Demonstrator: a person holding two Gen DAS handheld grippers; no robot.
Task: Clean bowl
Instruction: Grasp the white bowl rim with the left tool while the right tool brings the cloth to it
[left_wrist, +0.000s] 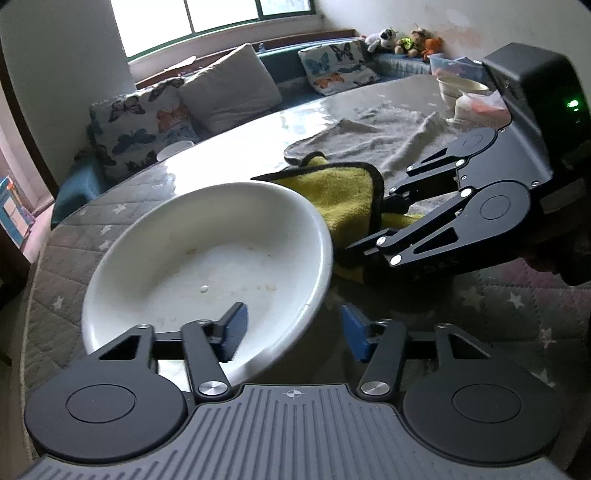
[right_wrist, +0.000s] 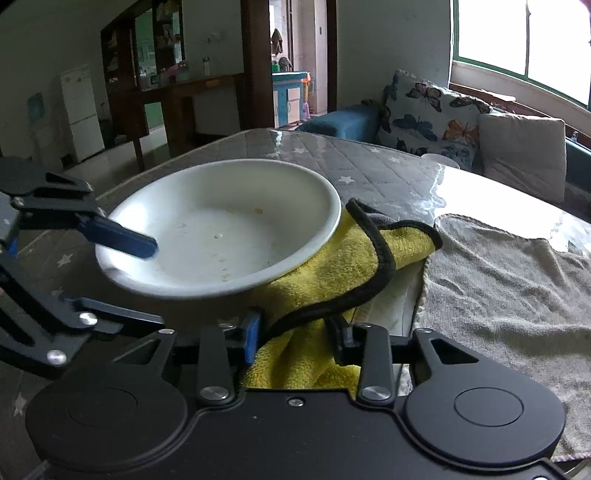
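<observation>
Left tongs (left_wrist: 291, 330) clamped on tilted white bowl (left_wrist: 207, 266) rim, right tongs (right_wrist: 295, 338) clenched on yellow cloth (right_wrist: 332, 266)

You won't find any readable words, brand names or numbers in either view. The only sign you can make out is a small white crosshair mark (left_wrist: 293, 394) printed on the ribbed grey housing of your left gripper (left_wrist: 291, 332), near its front edge.
</observation>
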